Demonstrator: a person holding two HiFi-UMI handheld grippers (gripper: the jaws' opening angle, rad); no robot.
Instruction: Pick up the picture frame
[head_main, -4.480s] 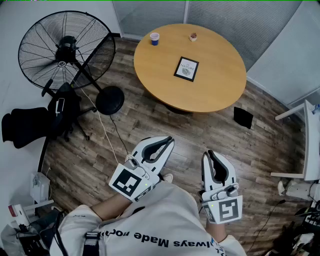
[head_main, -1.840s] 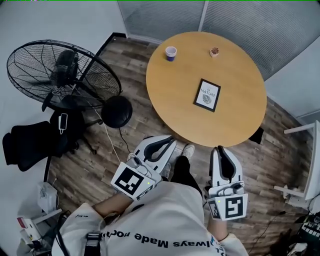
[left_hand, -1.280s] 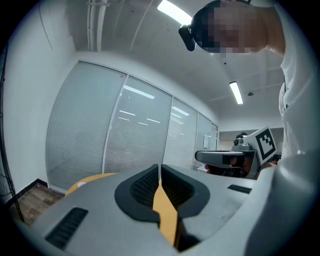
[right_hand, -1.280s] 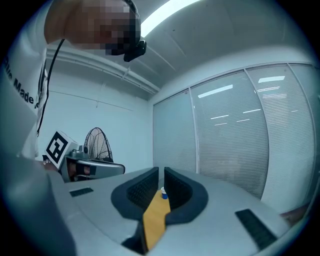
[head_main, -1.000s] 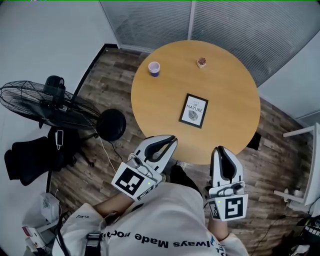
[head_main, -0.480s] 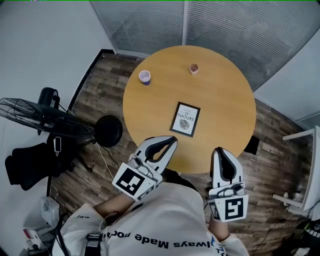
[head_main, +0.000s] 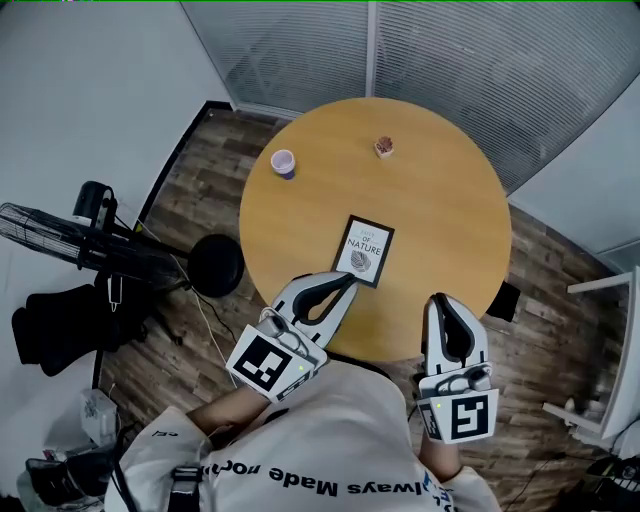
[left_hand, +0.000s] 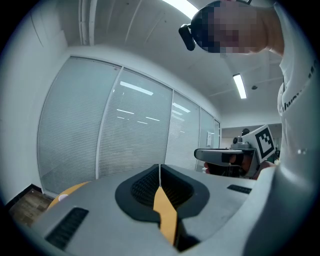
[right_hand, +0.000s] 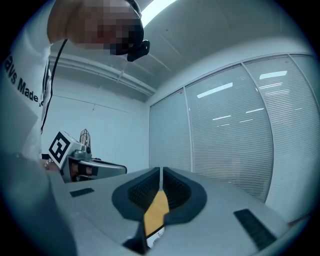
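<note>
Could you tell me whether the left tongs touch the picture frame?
Cannot tell: in the head view the left tongs overlap a corner of the picture frame, height unclear.

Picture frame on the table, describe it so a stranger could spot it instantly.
Find the round wooden table. The picture frame lies flat toward its near edge, the only dark-bordered rectangle with a white print; the paper cup and small brown object sit farther back.

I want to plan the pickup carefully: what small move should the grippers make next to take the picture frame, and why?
Probably open the left gripper first. Its jaws are together with nothing between them, and the picture frame lies flat on the round table just beyond its tip. The right gripper, also shut, is farther from it.
</note>
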